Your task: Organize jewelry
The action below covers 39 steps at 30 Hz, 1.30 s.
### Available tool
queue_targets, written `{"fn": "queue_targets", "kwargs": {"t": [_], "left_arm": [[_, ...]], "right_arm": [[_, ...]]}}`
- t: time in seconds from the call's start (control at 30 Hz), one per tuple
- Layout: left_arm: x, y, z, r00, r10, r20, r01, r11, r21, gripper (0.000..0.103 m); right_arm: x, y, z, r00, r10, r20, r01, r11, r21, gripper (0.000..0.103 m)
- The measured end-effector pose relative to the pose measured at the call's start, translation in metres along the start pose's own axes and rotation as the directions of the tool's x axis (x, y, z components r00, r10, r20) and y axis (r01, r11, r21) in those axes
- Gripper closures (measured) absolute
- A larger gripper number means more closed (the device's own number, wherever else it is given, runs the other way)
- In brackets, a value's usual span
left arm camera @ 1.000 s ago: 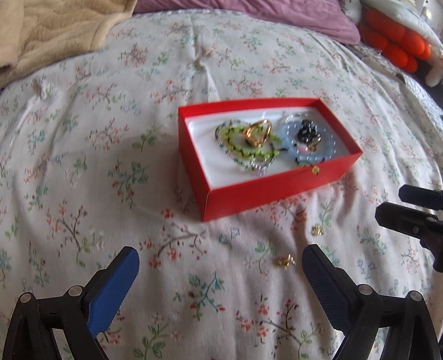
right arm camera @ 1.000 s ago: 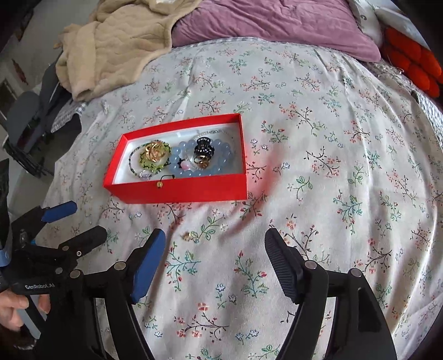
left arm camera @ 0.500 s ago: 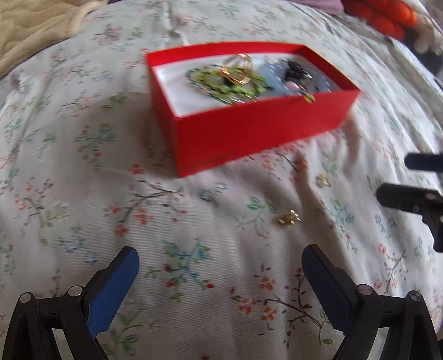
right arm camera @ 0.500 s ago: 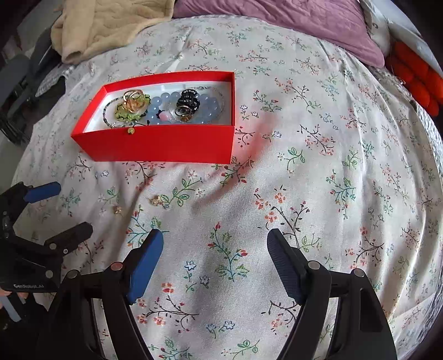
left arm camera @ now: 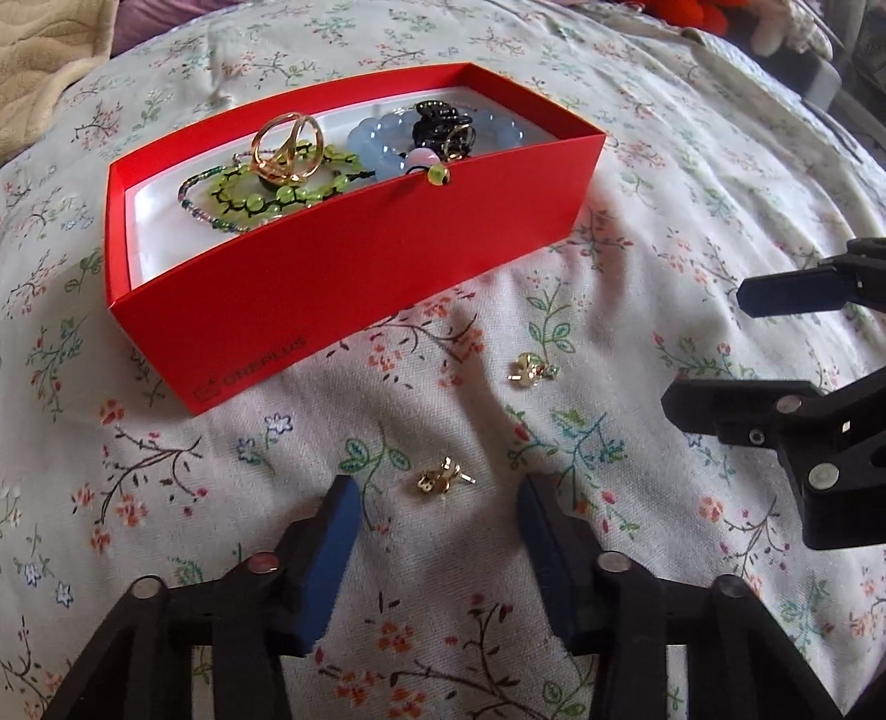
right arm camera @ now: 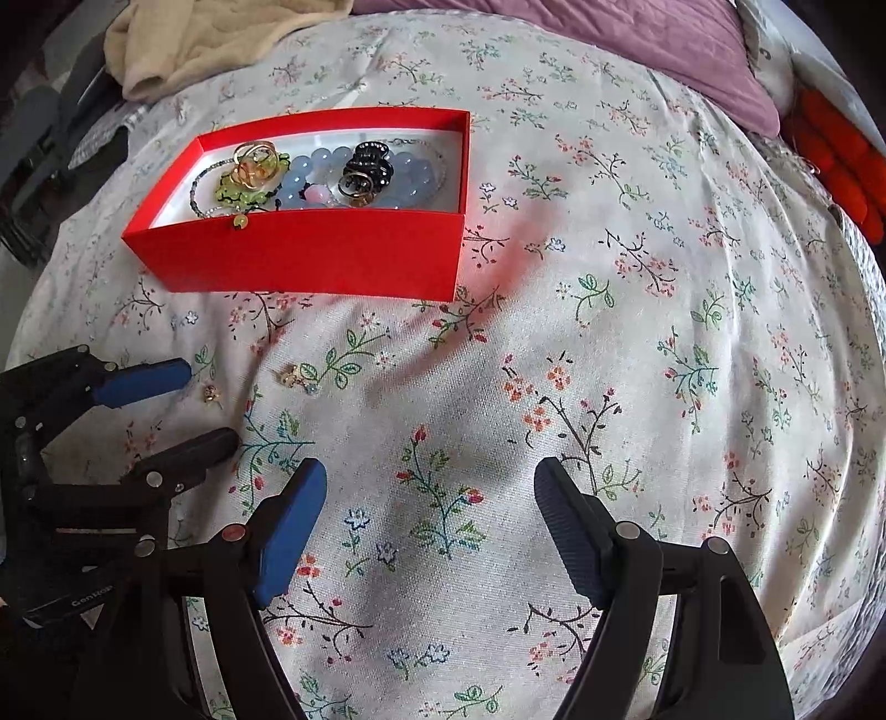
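Observation:
A red box [left arm camera: 343, 288] [right arm camera: 310, 260] on the floral bedspread holds green and blue bead bracelets, gold rings and a black clip. Two small gold earrings lie loose on the cloth in front of it. The nearer earring [left arm camera: 443, 481] [right arm camera: 211, 393] lies between the fingers of my left gripper [left arm camera: 437, 501] [right arm camera: 191, 407], which is open and low over the cloth. The second earring [left arm camera: 529, 370] [right arm camera: 296, 376] lies a little further right. My right gripper [right arm camera: 429, 498] [left arm camera: 714, 346] is open and empty, to the right of the earrings.
A beige blanket [right arm camera: 210, 39] and a purple pillow [right arm camera: 637, 50] lie at the far side of the bed. Orange plush things [right arm camera: 841, 160] sit at the far right. The bed edge drops off at the left [right arm camera: 33, 183].
My left gripper has moved forward and down so the nearer earring now lies between its fingers, and its jaws have narrowed. The right gripper moved closer to the cloth.

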State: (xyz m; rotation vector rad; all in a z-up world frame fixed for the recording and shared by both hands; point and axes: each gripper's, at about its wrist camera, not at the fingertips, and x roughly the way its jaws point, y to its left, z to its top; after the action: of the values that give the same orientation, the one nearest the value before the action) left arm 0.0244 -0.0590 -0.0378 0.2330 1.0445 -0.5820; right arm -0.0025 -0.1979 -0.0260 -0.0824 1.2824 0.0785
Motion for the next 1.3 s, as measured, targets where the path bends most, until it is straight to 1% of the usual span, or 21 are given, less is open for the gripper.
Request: {"fn": "queue_targets", "kwargs": {"t": [0.07, 0.13, 0.23, 0.33, 0.43, 0.5, 0.63, 0.83, 1.03, 1.13, 1.17, 1.2, 1.23, 1.3], "left_arm": [[0.001, 0.001, 0.001, 1.0, -0.016, 0.003, 0.016, 1.0, -0.007, 0.07], [0.002, 0.001, 0.001, 1.0, -0.021, 0.006, 0.021, 1.0, -0.004, 0.076], [0.002, -0.002, 0.001, 0.999, -0.032, 0.009, 0.031, 0.999, 0.012, 0.091], [0.001, -0.002, 0.001, 0.999, -0.039, 0.005, 0.039, 0.999, 0.013, 0.1], [-0.002, 0.002, 0.001, 0.999, -0.055, 0.001, 0.055, 0.998, -0.004, 0.103], [-0.004, 0.005, 0.0, 0.998, -0.058, -0.001, 0.058, 0.998, -0.012, 0.103], [-0.008, 0.011, -0.002, 0.999, -0.04, -0.002, 0.04, 0.999, -0.018, 0.103], [-0.013, 0.023, -0.005, 1.0, -0.015, -0.01, 0.014, 0.999, -0.052, 0.103], [-0.014, 0.03, -0.007, 1.0, -0.012, -0.019, 0.011, 0.997, -0.077, 0.103], [-0.013, 0.031, -0.007, 1.0, -0.013, -0.022, 0.011, 0.997, -0.08, 0.103], [-0.013, 0.031, -0.007, 1.0, -0.015, -0.023, 0.013, 0.997, -0.082, 0.103], [-0.013, 0.031, -0.007, 1.0, -0.017, -0.026, 0.015, 0.996, -0.085, 0.103], [-0.013, 0.032, -0.007, 0.999, -0.021, -0.028, 0.019, 0.996, -0.087, 0.103], [-0.014, 0.032, -0.008, 0.999, -0.028, -0.03, 0.025, 0.996, -0.087, 0.103]], "right_arm": [[0.002, -0.001, -0.001, 1.0, -0.003, -0.004, 0.003, 1.0, 0.001, 0.023], [0.003, -0.002, -0.001, 1.0, -0.004, -0.007, 0.004, 1.0, 0.003, 0.023], [0.003, -0.002, -0.003, 1.0, -0.008, -0.008, 0.008, 1.0, 0.005, 0.023], [0.005, 0.0, -0.003, 1.0, -0.007, -0.007, 0.007, 1.0, 0.0, 0.023], [0.006, 0.001, -0.002, 1.0, -0.006, -0.002, 0.006, 1.0, -0.008, 0.023], [0.007, 0.003, -0.001, 1.0, -0.002, 0.002, 0.002, 1.0, -0.011, 0.023], [0.009, 0.008, 0.001, 1.0, 0.021, 0.009, -0.021, 1.0, -0.016, 0.023], [0.016, 0.025, 0.005, 0.998, 0.056, 0.032, -0.055, 0.997, -0.047, 0.023], [0.027, 0.039, 0.013, 0.997, 0.036, 0.068, -0.031, 0.996, -0.08, 0.024], [0.03, 0.046, 0.017, 0.996, 0.031, 0.085, -0.022, 0.995, -0.102, 0.032], [0.03, 0.048, 0.018, 0.995, 0.036, 0.089, -0.026, 0.994, -0.111, 0.037], [0.03, 0.05, 0.02, 0.995, 0.041, 0.094, -0.03, 0.993, -0.118, 0.044], [0.03, 0.053, 0.021, 0.994, 0.049, 0.096, -0.037, 0.992, -0.124, 0.048], [0.03, 0.057, 0.022, 0.993, 0.06, 0.099, -0.046, 0.99, -0.134, 0.062]]}}
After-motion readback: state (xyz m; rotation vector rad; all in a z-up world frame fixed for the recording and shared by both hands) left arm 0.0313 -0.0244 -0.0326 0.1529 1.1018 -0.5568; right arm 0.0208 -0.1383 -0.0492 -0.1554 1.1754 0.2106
